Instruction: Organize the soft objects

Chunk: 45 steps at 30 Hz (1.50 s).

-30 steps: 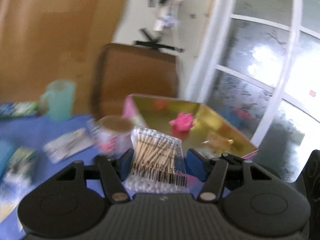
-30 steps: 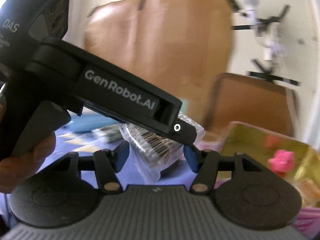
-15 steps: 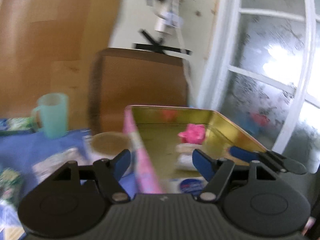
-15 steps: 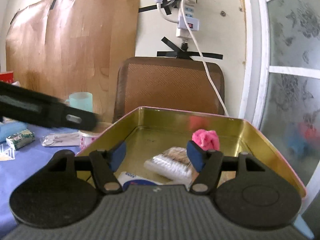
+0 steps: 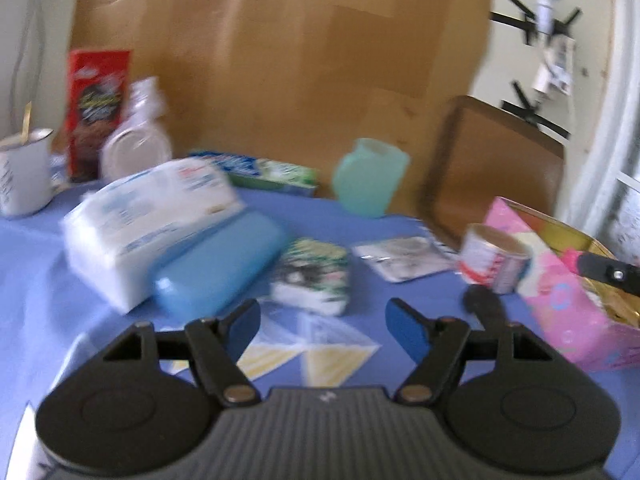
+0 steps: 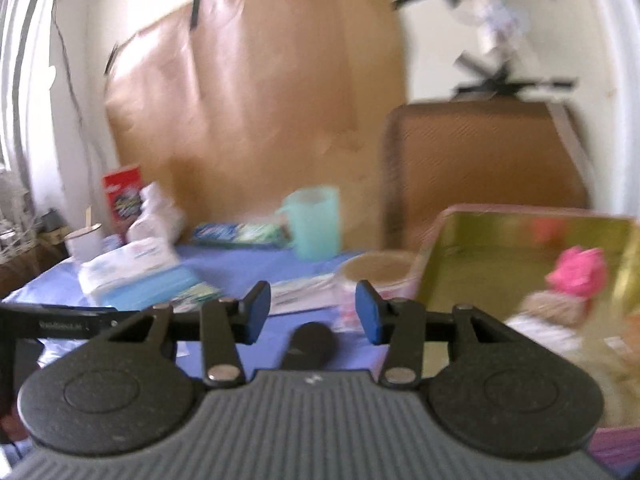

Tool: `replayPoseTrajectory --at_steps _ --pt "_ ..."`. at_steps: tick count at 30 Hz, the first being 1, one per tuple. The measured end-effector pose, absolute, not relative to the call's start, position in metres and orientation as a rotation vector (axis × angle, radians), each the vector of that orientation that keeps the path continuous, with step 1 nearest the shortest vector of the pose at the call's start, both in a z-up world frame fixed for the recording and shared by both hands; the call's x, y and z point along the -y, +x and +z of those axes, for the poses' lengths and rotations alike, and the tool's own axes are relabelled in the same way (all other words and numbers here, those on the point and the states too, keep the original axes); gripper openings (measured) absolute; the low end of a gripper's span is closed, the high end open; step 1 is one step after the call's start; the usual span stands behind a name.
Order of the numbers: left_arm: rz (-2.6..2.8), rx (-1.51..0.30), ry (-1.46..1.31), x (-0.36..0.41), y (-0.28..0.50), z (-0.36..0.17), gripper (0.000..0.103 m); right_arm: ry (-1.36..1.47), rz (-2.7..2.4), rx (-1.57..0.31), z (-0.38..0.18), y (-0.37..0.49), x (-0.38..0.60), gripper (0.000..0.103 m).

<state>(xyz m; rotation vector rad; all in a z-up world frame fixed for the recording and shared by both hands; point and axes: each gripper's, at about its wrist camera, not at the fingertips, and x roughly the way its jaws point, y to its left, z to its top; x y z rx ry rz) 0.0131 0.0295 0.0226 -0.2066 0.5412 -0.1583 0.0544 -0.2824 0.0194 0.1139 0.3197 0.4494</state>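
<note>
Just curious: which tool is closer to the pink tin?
Right. The right tool, its empty jaws just closing, is beside the pink tin; the left tool is farther off, over the blue cloth.

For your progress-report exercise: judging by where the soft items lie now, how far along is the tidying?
Done: a pink soft item and other pieces lie in the gold-lined tin. In hand: nothing; the left gripper and right gripper are both open and empty. Left: the tissue pack and small patterned packet on the blue tablecloth.
</note>
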Motion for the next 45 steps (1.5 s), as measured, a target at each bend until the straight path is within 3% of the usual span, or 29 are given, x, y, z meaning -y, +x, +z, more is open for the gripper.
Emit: replayPoseTrajectory --at_steps 12,18,26,38,41,45 --pt "-0.218 -0.465 -0.290 -0.045 0.004 0.011 0.077 0.047 0.422 -0.611 0.004 0.195 0.176 0.051" --pt "-0.231 -0.457 -0.329 -0.051 0.005 0.011 0.077 -0.105 0.355 -0.681 -0.012 0.226 0.151 0.057" --pt "-0.227 -0.440 -0.345 -0.054 0.003 0.011 0.078 -0.214 0.482 -0.681 -0.010 0.179 0.160 0.060" --pt "-0.249 -0.479 -0.348 -0.054 0.006 0.010 0.080 -0.245 0.867 -0.548 -0.012 0.021 0.194 0.064" --pt "-0.289 -0.523 -0.333 -0.050 0.010 0.008 0.080 -0.150 0.827 -0.468 -0.008 -0.007 0.216 0.084" --pt "-0.355 -0.577 -0.327 -0.041 0.010 0.008 0.080 -0.046 0.784 -0.453 -0.010 -0.032 0.242 0.087"
